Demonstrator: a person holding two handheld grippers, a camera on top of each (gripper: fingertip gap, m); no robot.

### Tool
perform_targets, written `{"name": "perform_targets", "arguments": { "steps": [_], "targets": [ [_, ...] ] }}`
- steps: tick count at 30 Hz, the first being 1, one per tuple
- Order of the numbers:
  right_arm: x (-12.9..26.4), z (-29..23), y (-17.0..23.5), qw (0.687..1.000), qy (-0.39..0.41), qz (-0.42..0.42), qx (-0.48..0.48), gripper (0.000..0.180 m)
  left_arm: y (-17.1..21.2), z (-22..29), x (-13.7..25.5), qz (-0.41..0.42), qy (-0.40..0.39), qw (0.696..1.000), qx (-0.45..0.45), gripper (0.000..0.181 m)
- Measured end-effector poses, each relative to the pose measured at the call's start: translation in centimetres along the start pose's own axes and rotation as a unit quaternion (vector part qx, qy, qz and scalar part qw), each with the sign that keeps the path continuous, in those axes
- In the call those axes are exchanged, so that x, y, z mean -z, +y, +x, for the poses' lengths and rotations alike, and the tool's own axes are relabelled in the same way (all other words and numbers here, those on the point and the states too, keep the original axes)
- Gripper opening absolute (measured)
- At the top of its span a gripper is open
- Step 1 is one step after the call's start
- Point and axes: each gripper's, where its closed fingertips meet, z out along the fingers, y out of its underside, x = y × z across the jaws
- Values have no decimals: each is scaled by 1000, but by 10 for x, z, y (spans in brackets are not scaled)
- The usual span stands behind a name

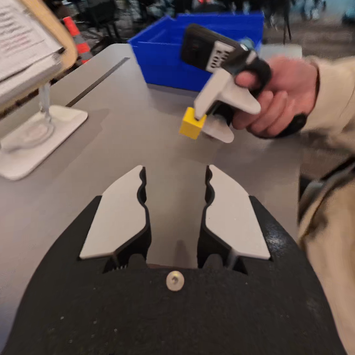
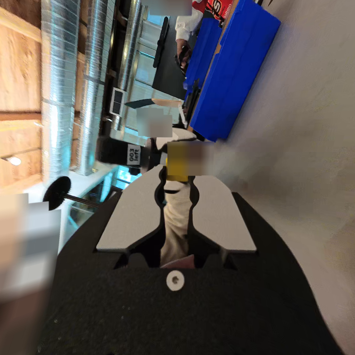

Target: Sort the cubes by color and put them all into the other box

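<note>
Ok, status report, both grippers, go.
Left hand-held gripper open, empty. Right hand-held gripper shut on small yellow cube, above grey table. Blue plastic bin beyond, path clear.

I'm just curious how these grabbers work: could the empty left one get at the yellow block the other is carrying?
Probably yes. The left gripper is open and holds nothing, and only bare table lies between it and the yellow block. But the right gripper has it pinched above the table, so it would have to let go.

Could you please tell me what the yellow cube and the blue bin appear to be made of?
The yellow cube, held in the right tool, looks like painted wood or hard plastic: flat opaque faces, crisp edges, slight sheen. Blur leaves it open. The blue bin seems to be moulded rigid plastic: uniform saturated colour, thin smooth walls, stepped rim.
</note>
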Motion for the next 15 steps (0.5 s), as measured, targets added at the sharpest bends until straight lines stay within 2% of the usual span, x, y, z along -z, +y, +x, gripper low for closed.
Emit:
{"name": "perform_targets", "arguments": {
  "steps": [1,3,5,7,11,13,15],
  "targets": [
    [6,2,3,999,23,-6,36,22,2,-1,8,19,-23,998,61,62],
    [22,17,4,985,111,-7,129,22,19,-12,25,45,-102,975,194,60],
    [42,36,-1,950,219,-6,224,22,39,-12,40,55,-146,950,271,59],
    [55,42,-7,918,279,-9,281,22,55,-8,49,49,-171,942,285,59],
    [73,14,-26,869,327,-4,371,22,70,-3,56,33,-177,943,281,57],
    [106,-11,-55,819,389,26,421,22,69,0,58,38,-168,942,286,57],
    [163,-37,-98,766,459,90,441,22,67,5,57,37,-158,944,287,57]
  ]
}}
